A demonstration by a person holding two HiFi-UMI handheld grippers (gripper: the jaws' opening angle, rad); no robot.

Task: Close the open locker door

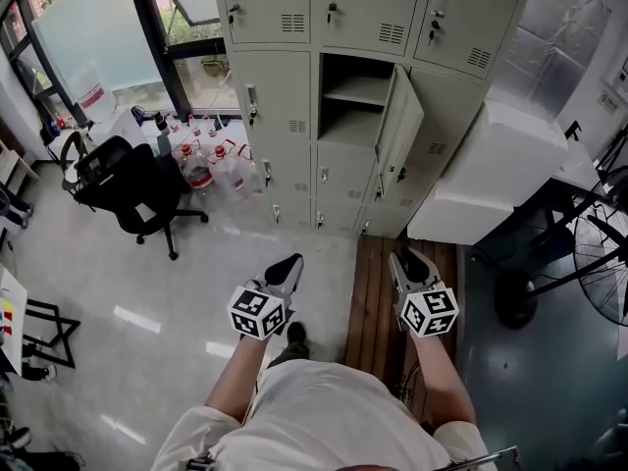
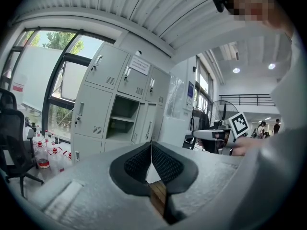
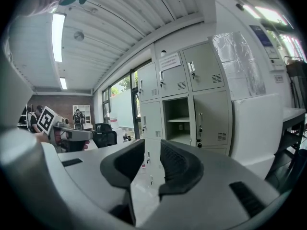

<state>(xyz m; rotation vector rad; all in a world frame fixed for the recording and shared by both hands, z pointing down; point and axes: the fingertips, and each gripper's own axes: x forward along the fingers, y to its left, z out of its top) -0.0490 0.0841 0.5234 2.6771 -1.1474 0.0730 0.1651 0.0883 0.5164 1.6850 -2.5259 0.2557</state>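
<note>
**Approach step, door not yet reached**

Left gripper (image 1: 290, 263) had its jaws pressed together, empty. Right gripper (image 1: 408, 259) had its jaws apart with nothing between. Both were well short of the locker bank (image 1: 285, 86). The locker door (image 1: 401, 130) stood ajar at the right edge of the bank's open centre compartment (image 1: 355, 101). Likely next: step closer and push the door face leftward until shut.

The open locker door (image 1: 401, 130) stands right of its compartment (image 1: 355, 106), with a chair (image 1: 132, 186) well left.

The person wears a white short-sleeved shirt (image 1: 324, 415); the grey left gripper (image 1: 292, 260) and right gripper (image 1: 403, 258) bear black-and-white marker cubes (image 1: 257, 312).
</note>
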